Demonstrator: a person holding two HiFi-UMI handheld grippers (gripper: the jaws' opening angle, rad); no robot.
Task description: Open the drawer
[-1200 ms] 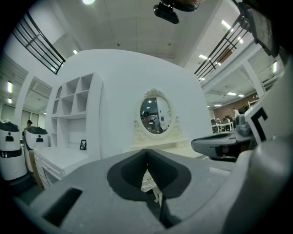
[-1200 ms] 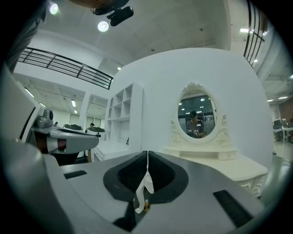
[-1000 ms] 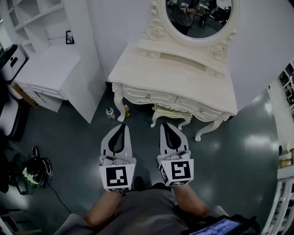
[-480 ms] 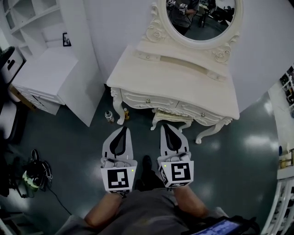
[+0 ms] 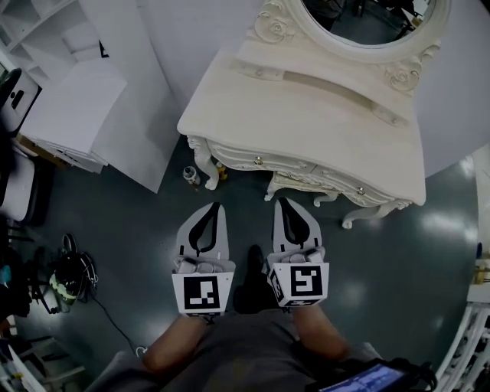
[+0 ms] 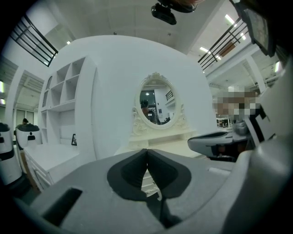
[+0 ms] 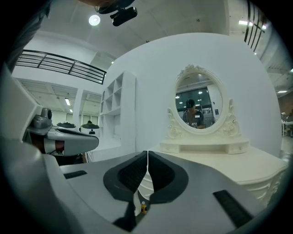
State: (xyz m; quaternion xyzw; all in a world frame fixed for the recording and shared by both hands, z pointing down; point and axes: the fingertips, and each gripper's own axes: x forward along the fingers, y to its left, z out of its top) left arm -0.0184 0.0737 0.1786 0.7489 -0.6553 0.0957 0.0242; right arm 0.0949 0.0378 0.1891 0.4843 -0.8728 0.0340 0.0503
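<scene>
the left gripper [image 5: 213, 207] and right gripper [image 5: 281, 202] hovered over the floor, short of the dressing table's [image 5: 306, 115] front edge, each with jaws pressed together on nothing. the drawer [image 5: 243, 158] sat shut under that edge. the mirror [image 5: 367, 23] was cut off at the top; perhaps a stool [image 5: 295, 184] was half hidden beneath.

White walls [image 5: 199, 31], dark glossy floor [image 5: 122, 230].
Ceiling light [image 7: 94, 20] is shining; shelf unit [image 6: 62, 89] and low cabinet [image 5: 65, 111] are standing left.
</scene>
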